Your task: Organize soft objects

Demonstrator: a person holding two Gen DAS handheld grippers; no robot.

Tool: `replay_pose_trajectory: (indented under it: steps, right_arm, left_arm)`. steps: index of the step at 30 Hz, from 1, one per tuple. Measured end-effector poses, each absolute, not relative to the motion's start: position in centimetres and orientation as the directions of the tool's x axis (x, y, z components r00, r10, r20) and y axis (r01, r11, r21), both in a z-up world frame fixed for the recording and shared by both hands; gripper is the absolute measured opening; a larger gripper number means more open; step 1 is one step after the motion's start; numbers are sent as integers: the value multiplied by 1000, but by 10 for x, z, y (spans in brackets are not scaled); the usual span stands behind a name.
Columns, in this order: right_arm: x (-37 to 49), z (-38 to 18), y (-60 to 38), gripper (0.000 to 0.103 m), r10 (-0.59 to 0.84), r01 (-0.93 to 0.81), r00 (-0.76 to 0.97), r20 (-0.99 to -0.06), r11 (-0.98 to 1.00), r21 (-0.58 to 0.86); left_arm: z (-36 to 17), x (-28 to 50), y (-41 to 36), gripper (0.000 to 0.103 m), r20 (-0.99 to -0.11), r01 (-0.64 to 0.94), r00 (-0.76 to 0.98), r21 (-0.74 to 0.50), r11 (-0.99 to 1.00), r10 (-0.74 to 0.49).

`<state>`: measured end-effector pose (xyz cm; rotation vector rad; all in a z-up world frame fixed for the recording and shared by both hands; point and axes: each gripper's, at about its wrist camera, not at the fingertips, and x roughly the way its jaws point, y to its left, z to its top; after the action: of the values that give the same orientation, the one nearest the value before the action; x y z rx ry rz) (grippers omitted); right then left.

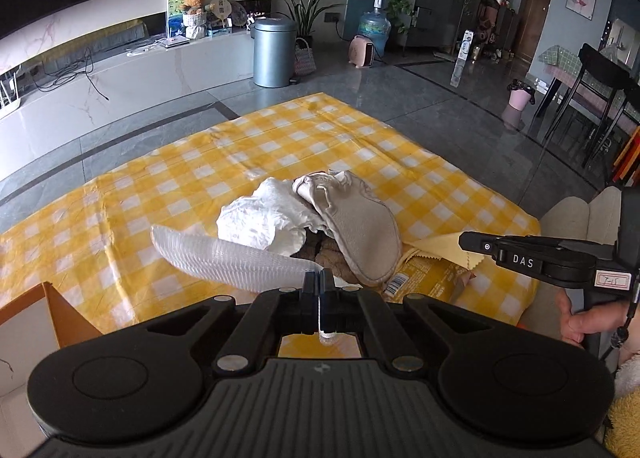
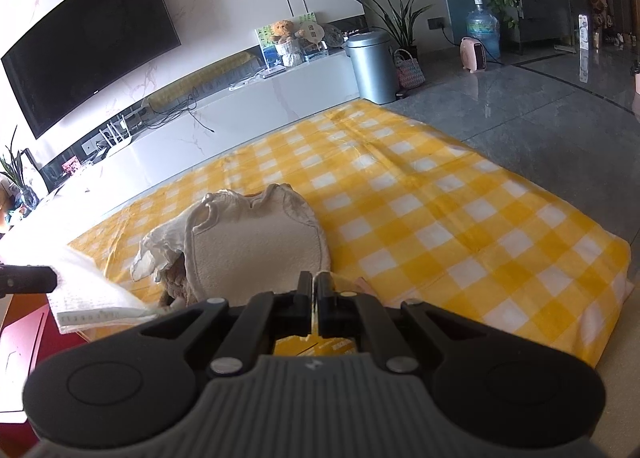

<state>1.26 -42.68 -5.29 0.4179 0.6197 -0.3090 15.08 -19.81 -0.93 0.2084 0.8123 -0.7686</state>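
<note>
Left wrist view showed the left gripper (image 1: 319,278) clenched on a clear bubble-wrap sheet (image 1: 224,258), which stretched to the left above the yellow checked cloth (image 1: 280,138). Behind it, near the middle of the cloth, lay a pile: a white crumpled cloth (image 1: 264,218), a beige bib (image 1: 356,230) resting over it, and something brown and fuzzy (image 1: 328,254) under both. The right gripper (image 2: 316,290) was at the right, its fingers pressed together on a thin yellow cloth (image 1: 440,248) at the near edge of the pile.
</note>
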Motion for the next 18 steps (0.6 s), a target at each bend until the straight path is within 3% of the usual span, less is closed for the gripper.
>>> replay_pose_trajectory:
  steps: [18]
  right_arm:
    - [5, -37, -420, 0, -150, 371, 804, -575, 883, 289]
  left_arm:
    - [24, 120, -161, 0, -626, 666, 459, -227, 710, -631]
